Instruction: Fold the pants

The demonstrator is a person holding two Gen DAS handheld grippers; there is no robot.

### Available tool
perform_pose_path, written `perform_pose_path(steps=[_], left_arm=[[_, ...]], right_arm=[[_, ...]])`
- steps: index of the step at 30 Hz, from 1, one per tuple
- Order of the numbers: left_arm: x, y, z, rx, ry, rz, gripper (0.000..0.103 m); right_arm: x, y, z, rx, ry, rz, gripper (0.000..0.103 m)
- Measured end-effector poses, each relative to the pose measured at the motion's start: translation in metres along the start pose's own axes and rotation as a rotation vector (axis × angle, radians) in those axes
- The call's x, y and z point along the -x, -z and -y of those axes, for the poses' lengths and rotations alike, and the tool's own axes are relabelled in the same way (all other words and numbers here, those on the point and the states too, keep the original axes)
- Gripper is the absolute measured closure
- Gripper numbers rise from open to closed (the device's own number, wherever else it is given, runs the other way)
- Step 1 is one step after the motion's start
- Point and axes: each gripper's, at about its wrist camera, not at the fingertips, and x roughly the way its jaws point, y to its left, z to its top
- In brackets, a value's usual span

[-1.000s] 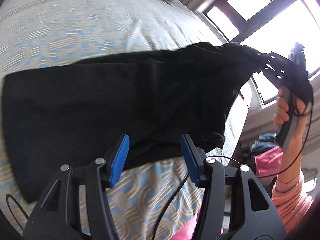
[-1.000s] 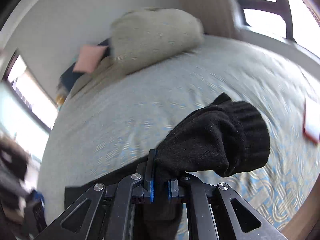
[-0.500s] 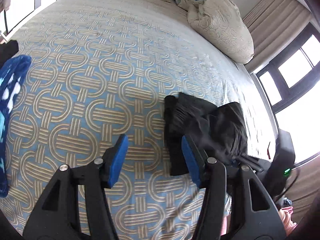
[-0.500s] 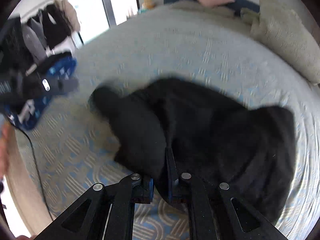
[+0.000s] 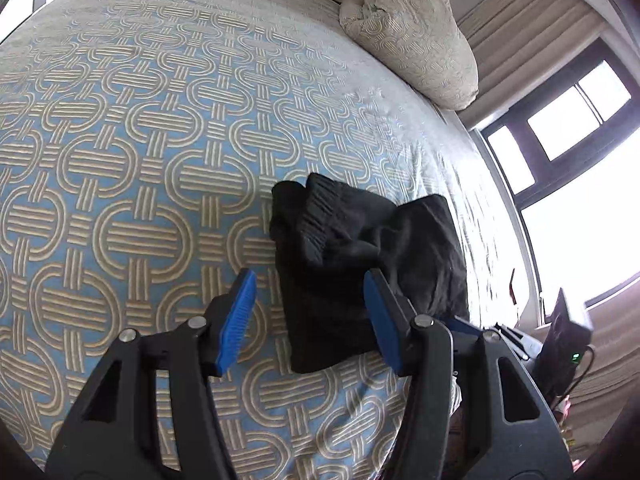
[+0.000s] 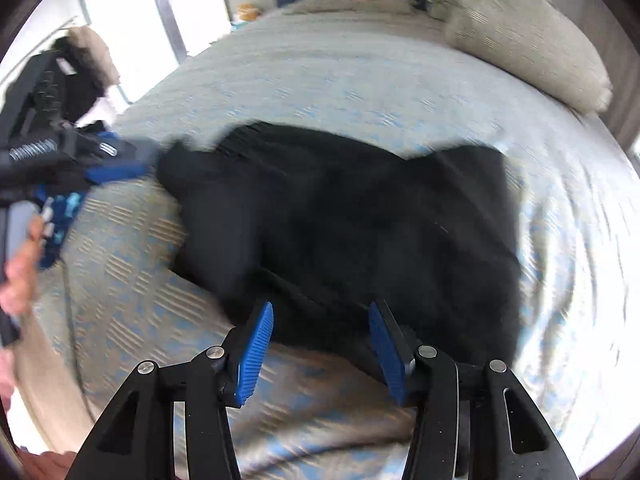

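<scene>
Pants (image 5: 360, 264) bunched on bed (image 5: 120, 160), ahead of both spread, empty tools: left (image 5: 308, 320), right (image 6: 320, 340).

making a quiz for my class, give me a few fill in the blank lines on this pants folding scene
1. The folded pants are ____ in colour.
2. The pants lie on a patterned ____.
3. The left tool has its jaws ____.
4. The right tool grips ____.

Missing words: black; bedspread; open; nothing
</scene>
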Motion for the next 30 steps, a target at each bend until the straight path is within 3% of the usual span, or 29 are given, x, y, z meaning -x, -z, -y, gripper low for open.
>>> perform_pose_path(steps=[6,10,12,14,17,22,25,30], left_arm=[[-0.008,-0.001,0.003,-0.005,0.016,-0.020,0.042],[-0.029,0.006,0.014,-0.056,-0.010,-0.084,0.042],[-0.037,0.008,0.017,-0.064,-0.026,-0.102,0.042],[-0.037,0.003,0.018,-0.064,-0.031,-0.087,0.042],[-0.039,-0.015,0.023,-0.080,-0.035,-0.041,0.041],[-0.060,-0.045,0.036,-0.130,-0.033,-0.041,0.037],[-0.082,-0.052,0.044,-0.184,-0.056,-0.089,0.031],[-0.111,-0.046,0.047,-0.236,-0.109,-0.139,0.031]], right_arm=[[0.007,0.042,0.098,-0.347,0.027,-0.025,0.052],[0.008,0.079,0.161,-0.597,0.165,-0.076,0.052],[0.014,0.085,0.172,-0.656,0.094,-0.055,0.052],[0.028,0.078,0.171,-0.646,-0.004,0.020,0.052],[0.037,0.048,0.159,-0.545,-0.019,0.062,0.052],[0.013,-0.011,0.142,-0.436,-0.075,0.048,0.050],[-0.015,-0.038,0.144,-0.429,-0.058,0.011,0.047],[-0.051,-0.048,0.145,-0.431,-0.108,-0.018,0.045]])
